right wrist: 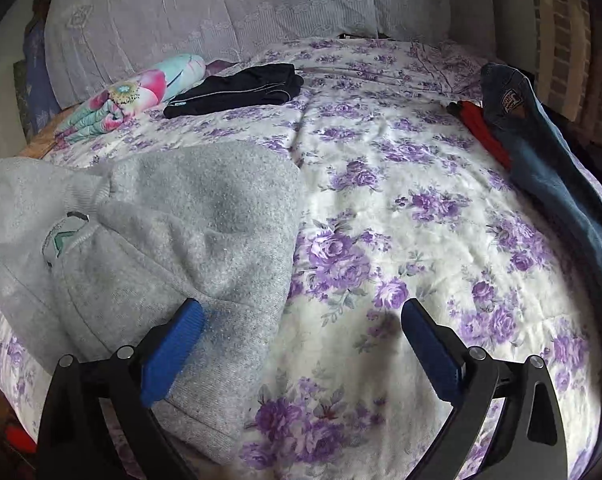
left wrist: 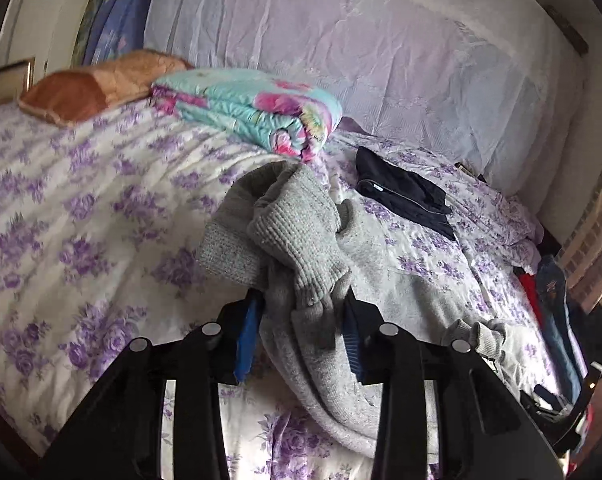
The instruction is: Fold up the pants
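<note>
Lying bunched on the floral bedspread [right wrist: 381, 184], left of its middle: grey pants [right wrist: 161, 220]. Pinching a gathered fold of those pants with ribbed cuffs draped over, lifting it off the bedspread: left gripper [left wrist: 301, 320], blue pads [left wrist: 247, 340] pressing the cloth. Resting farther back on the bedspread: folded flowered quilt [left wrist: 253, 112], then a dark garment [right wrist: 237, 88]. Hovering spread wide, gripping nothing, left pad touching the pants' edge: right gripper [right wrist: 305, 344]. Lying along the bedspread's right edge: jeans [right wrist: 549, 152].
</note>
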Demonstrator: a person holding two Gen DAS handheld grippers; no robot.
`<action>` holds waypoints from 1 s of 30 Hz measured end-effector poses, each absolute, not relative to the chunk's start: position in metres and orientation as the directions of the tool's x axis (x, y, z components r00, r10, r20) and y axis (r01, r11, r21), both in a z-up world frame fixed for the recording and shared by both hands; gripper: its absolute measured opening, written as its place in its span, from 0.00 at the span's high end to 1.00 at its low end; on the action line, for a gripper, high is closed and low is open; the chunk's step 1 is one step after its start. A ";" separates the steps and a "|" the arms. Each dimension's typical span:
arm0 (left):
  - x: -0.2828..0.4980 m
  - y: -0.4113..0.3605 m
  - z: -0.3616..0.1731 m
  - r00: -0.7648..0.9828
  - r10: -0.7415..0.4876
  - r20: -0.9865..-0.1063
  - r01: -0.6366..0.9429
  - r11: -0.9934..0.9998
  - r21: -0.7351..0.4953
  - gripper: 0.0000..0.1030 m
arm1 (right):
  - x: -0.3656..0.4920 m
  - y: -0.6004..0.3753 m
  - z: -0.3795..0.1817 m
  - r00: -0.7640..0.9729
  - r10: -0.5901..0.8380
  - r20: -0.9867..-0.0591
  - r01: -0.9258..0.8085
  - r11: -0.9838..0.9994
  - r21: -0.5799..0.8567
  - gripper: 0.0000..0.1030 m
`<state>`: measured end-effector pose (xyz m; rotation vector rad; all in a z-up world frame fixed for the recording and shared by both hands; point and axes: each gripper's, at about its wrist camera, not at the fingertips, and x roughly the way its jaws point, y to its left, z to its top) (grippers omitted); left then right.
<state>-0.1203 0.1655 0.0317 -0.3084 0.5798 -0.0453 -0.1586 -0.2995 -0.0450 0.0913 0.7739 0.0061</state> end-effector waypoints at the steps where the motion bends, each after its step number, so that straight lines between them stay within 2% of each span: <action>1: -0.123 0.160 0.037 0.845 -0.118 -0.522 -0.039 0.959 -0.280 0.66 | -0.159 -0.307 -0.047 0.712 0.080 -0.697 0.025 0.990 0.139 0.03; 3: -0.127 0.148 0.048 0.855 -0.122 -0.504 -0.012 0.967 -0.254 0.67 | -0.161 -0.324 -0.051 0.717 0.191 -0.670 0.001 0.961 0.275 0.03; 7: -0.137 0.112 0.071 0.881 -0.136 -0.452 0.059 0.982 -0.181 0.68 | -0.177 -0.351 -0.052 0.782 0.317 -0.537 -0.026 0.877 0.480 0.03; 9: -0.141 0.081 0.085 0.893 -0.160 -0.421 0.121 0.986 -0.116 0.68 | -0.181 -0.355 -0.052 0.802 0.322 -0.504 -0.031 0.863 0.504 0.03; 13: -0.148 -0.003 0.100 0.898 -0.235 -0.372 0.270 0.962 0.043 0.68 | -0.180 -0.354 -0.051 0.801 0.316 -0.509 -0.027 0.867 0.497 0.03; 17: -0.151 -0.089 0.080 0.849 -0.337 -0.408 0.426 0.893 0.148 0.68 | -0.181 -0.361 -0.052 0.809 0.338 -0.480 -0.034 0.843 0.537 0.03; 19: -0.148 -0.126 0.051 0.796 -0.352 -0.491 0.492 0.850 0.188 0.67 | -0.182 -0.362 -0.052 0.814 0.344 -0.468 -0.037 0.835 0.549 0.03; 20: -0.150 -0.142 0.037 0.766 -0.350 -0.539 0.521 0.829 0.202 0.65 | -0.182 -0.363 -0.052 0.814 0.346 -0.466 -0.038 0.833 0.552 0.03; 21: -0.153 -0.154 0.022 0.737 -0.347 -0.580 0.550 0.807 0.216 0.56 | -0.182 -0.364 -0.052 0.814 0.348 -0.466 -0.039 0.832 0.554 0.03; 22: -0.160 -0.159 0.013 0.719 -0.364 -0.591 0.578 0.786 0.219 0.48 | -0.182 -0.363 -0.052 0.814 0.348 -0.465 -0.039 0.832 0.554 0.04; 23: -0.169 -0.161 0.009 0.694 -0.411 -0.590 0.619 0.759 0.199 0.35 | -0.182 -0.363 -0.052 0.814 0.347 -0.465 -0.038 0.831 0.554 0.04; 25: -0.183 -0.159 0.009 0.661 -0.473 -0.582 0.670 0.721 0.175 0.24 | -0.183 -0.363 -0.052 0.815 0.349 -0.463 -0.039 0.829 0.558 0.04; 28: -0.191 -0.147 0.020 0.685 -0.474 -0.553 0.656 0.731 0.186 0.22 | -0.184 -0.365 -0.052 0.820 0.356 -0.447 -0.042 0.818 0.574 0.04; 30: -0.186 -0.126 0.029 0.708 -0.474 -0.523 0.621 0.771 0.141 0.20 | -0.182 -0.366 -0.053 0.817 0.359 -0.452 -0.041 0.817 0.575 0.04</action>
